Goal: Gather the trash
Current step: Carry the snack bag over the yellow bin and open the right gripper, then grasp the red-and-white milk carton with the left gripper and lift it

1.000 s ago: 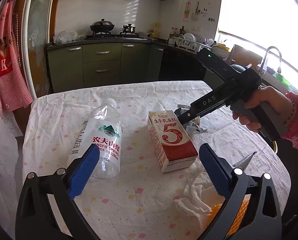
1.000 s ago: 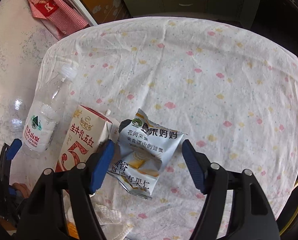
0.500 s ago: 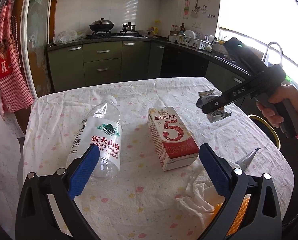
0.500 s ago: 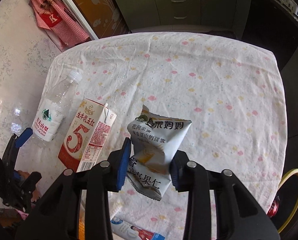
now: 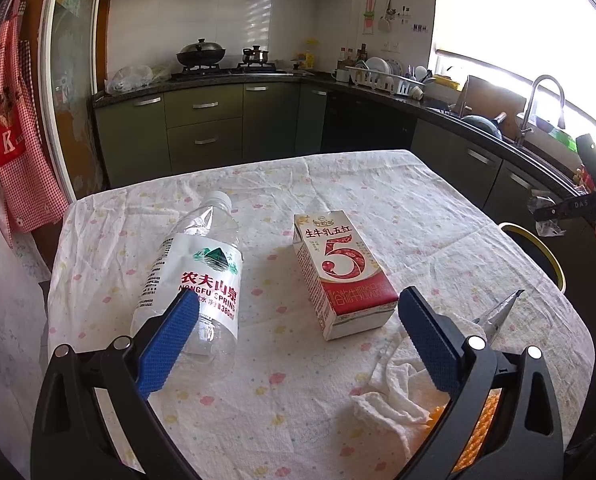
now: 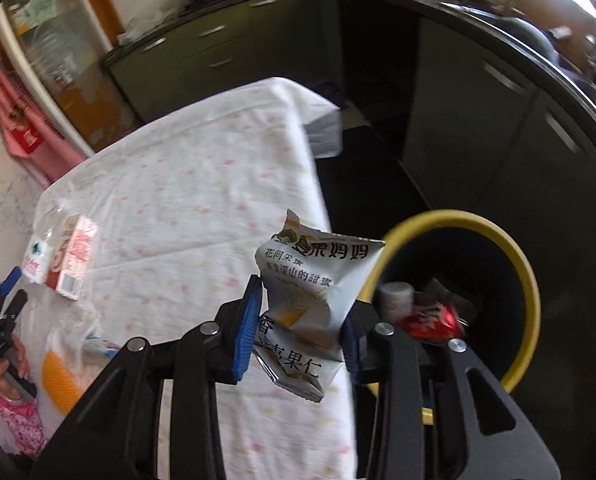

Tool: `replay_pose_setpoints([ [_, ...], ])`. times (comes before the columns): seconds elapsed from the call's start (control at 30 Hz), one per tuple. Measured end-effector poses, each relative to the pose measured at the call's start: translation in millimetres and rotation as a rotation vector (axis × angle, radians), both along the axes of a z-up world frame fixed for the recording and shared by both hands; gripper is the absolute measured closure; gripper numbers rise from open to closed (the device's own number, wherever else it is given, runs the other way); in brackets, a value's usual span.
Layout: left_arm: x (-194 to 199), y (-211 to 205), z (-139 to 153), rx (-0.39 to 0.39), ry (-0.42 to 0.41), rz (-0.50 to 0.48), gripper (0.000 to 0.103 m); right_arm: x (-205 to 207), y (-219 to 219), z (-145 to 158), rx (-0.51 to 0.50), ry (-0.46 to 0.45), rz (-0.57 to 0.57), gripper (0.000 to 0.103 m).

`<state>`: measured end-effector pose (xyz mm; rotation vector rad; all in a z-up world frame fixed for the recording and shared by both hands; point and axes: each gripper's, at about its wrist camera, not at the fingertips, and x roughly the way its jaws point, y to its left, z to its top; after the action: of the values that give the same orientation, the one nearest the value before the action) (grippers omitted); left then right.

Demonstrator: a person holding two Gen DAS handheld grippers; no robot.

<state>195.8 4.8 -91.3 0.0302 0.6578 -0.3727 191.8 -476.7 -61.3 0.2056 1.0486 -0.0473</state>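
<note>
Water bottle (image 5: 196, 276): "NONGFU SPRING", 380ml, 农夫山泉. Milk carton (image 5: 343, 272): big "5", 生牛乳五红. "DAS" on right gripper (image 5: 577, 205); "K" on apron (image 5: 8, 142).

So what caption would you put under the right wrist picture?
The right gripper carries a crumpled snack wrapper off the table towards a yellow-rimmed bin already holding trash.
</note>
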Motion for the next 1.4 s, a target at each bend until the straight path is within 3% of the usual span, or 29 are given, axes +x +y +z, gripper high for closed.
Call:
replay_pose_setpoints([
  [0.13,0,-1,0,-0.003,-0.001,-0.006,0.005,-23,-61,-28,-0.047,0.047,-0.16,0.068],
  [0.3,0,-4,-2,0.006,0.001,-0.011,0.005,-34,-104,-63,-0.059,0.111,-0.271,0.066],
  [0.33,1,-5,-2,0.007,0.002,-0.014,0.005,-35,-110,-68,-0.058,0.12,-0.287,0.063],
  [0.4,1,-6,-3,0.01,0.001,-0.019,0.005,-36,-120,-75,-0.062,0.124,-0.328,0.048],
  [0.43,1,-7,-3,0.01,0.001,-0.021,0.005,-38,-123,-75,-0.071,0.12,-0.343,0.046],
  [0.67,-1,-10,-3,0.016,0.0,-0.035,0.005,-55,-106,-61,-0.06,0.04,-0.325,0.039],
  [0.93,-3,-23,0,0.034,0.016,-0.062,0.005,-75,-64,-54,-0.022,-0.027,-0.25,0.038],
  [1.1,13,-32,5,0.013,0.134,-0.057,0.005,-82,-51,-41,-0.02,-0.07,-0.21,0.036],
  [1.27,44,-46,3,-0.04,0.301,-0.02,0.005,-88,-49,-39,0.006,-0.1,-0.187,0.035],
  [1.4,70,-60,-9,-0.028,0.414,0.003,0.005,-92,-52,-39,0.035,-0.115,-0.182,0.035],
])
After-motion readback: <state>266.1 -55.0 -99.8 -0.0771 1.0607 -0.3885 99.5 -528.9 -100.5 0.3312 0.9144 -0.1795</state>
